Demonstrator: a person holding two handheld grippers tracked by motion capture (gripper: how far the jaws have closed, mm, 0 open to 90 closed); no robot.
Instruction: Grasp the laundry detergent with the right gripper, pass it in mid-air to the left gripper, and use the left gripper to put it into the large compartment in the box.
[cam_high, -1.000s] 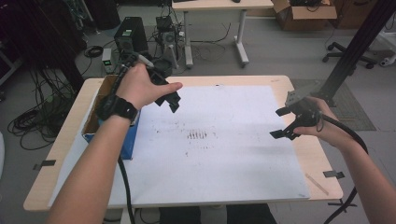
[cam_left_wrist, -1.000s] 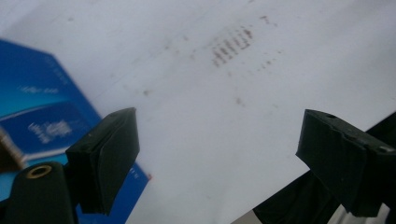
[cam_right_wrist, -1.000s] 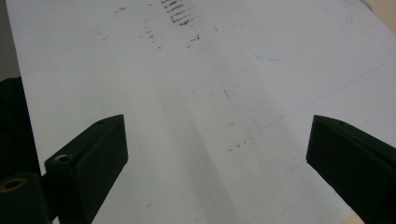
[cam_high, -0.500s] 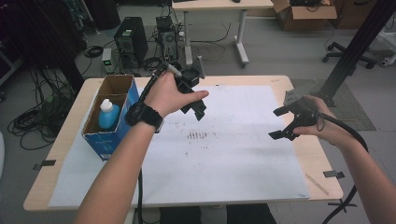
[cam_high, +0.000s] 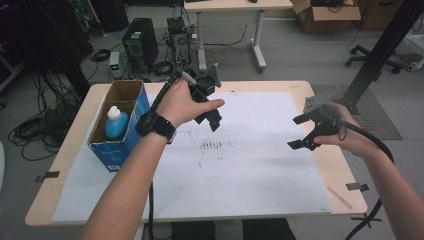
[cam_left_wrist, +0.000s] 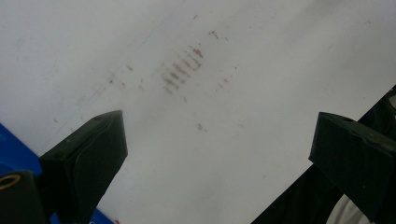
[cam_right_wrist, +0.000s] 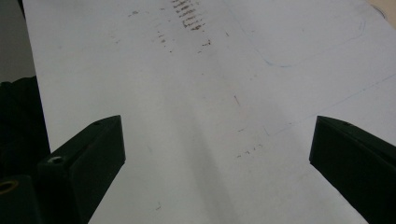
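We've got both the left gripper (cam_high: 212, 117) and right gripper (cam_high: 303, 132) wide open and empty over the table's white sheet (cam_high: 250, 170), so next we'd guess it's reaching for the bottle (cam_high: 115, 123) in the box (cam_high: 125, 131) by the left edge.

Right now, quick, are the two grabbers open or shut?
Left gripper: open, holding nothing.
Right gripper: open, holding nothing.

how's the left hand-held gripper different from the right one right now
The left hand-held gripper hangs over the white sheet near the blue box; the right hand-held gripper sits at the sheet's opposite edge. The left points down at the stains; the right points sideways across the sheet. Both are open and hold nothing.
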